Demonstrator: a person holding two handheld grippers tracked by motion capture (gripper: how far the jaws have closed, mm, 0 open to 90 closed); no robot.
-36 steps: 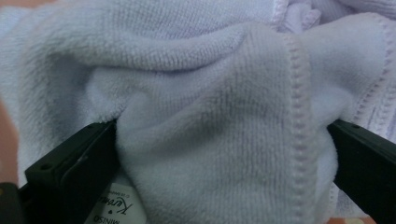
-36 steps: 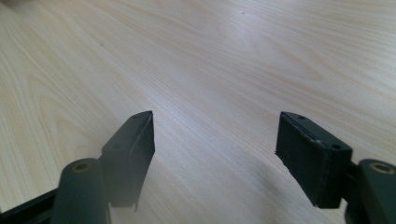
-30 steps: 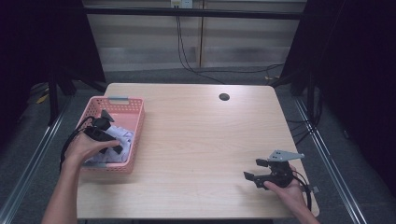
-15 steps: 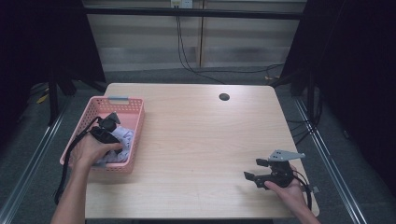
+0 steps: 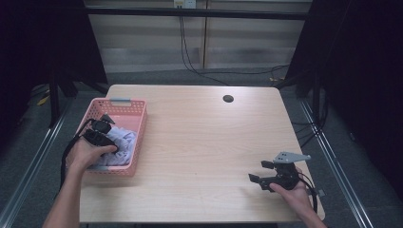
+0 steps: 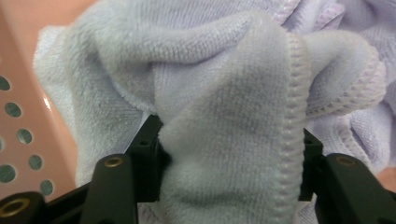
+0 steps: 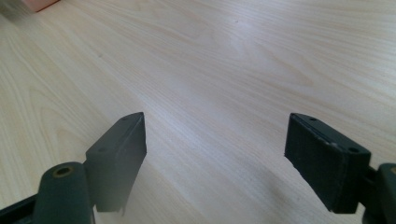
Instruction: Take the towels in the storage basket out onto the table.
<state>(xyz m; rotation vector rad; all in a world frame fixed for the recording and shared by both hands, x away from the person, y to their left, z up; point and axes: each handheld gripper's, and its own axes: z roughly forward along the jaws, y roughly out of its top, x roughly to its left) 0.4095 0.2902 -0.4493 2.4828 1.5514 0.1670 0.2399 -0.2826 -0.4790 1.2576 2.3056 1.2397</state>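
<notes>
- Right now your left tool [image 5: 100, 129] sits inside the pink basket [image 5: 139, 124] at the left side of the counter [image 5: 204, 142], with your left hand [image 5: 88, 153] wrapped around its body.
- Its jaws have just been closing, and a thick fold of the pale lilac towel [image 6: 233, 116] stands between them.
- From the left gripper view, that fold fills the whole gap and both black pads press against its sides, so the tool has hold of the towel.
- You can see the stitched hem of the towel running down the right edge of the pinched fold.
- More of the same cloth bunches up behind and to both sides of the fold.
- Seen from above, the towel [image 5: 119, 147] lies crumpled in the near half of the basket, and the far half shows bare pink floor.
- Beside the cloth in the left gripper view, the basket's perforated wall [image 6: 14, 121] shows at the left.
- Your right tool [image 5: 260, 179] is well apart from the basket, low over the near right corner of the counter, in your right hand [image 5: 294, 194].
- Its 2 jaws stand wide, with nothing but bare wood between them in the right gripper view [image 7: 215, 154].
- A small dark round hole [image 5: 228, 99] marks the far side of the counter.
</notes>
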